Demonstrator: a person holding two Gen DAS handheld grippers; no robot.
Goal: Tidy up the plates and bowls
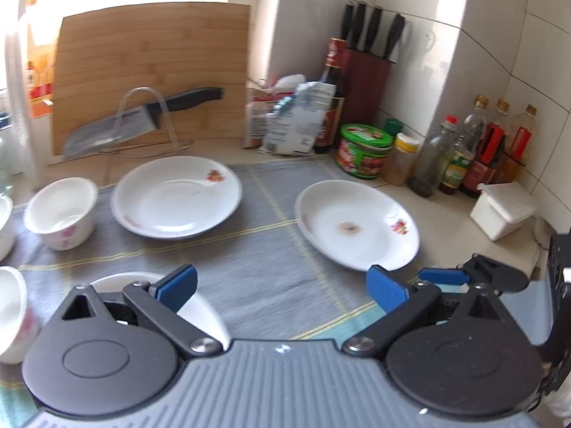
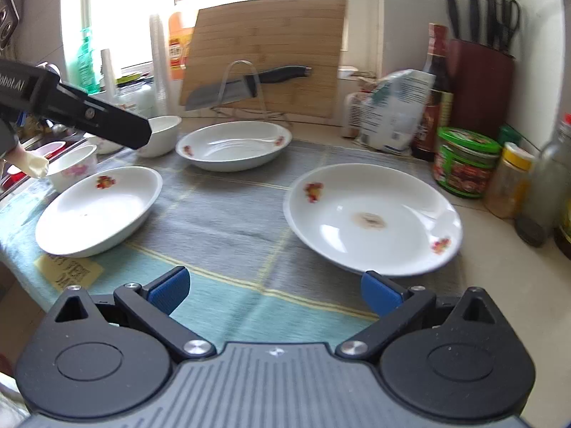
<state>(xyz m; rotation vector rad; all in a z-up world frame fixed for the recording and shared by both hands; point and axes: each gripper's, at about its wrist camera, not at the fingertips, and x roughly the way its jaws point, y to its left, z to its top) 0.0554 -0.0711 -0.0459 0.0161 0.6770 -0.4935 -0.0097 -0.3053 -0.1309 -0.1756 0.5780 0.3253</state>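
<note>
Nearest of all, the right gripper [image 2: 273, 290] sits low in the right wrist view with its blue-padded fingers spread wide and nothing between them. Just ahead of its right-hand finger lies the stained white shallow plate with red flower prints [image 2: 371, 219], its near rim almost at the pad; the plate is round, so no axis matters, only that it lies ahead and to the right of the frame's centre. The right gripper looks the nearer one to it.

The left gripper [image 1: 282, 287] is likewise wide open and empty. In the left wrist view the same stained plate [image 1: 357, 224] sits right of centre, and a white bowl [image 1: 200, 306] shows partly under the left-hand finger.

On the grey-and-teal striped cloth [image 2: 228, 221] covering the tabletop, a second white flowered plate [image 2: 98, 210] rests at mid left, empty. Farther back a third white plate [image 2: 233, 144] is empty too, with a small white flowered bowl [image 2: 73, 167] and a plain white bowl [image 2: 162, 133] at the left; their insides cannot be fully seen. Nothing is stacked yet.
</note>
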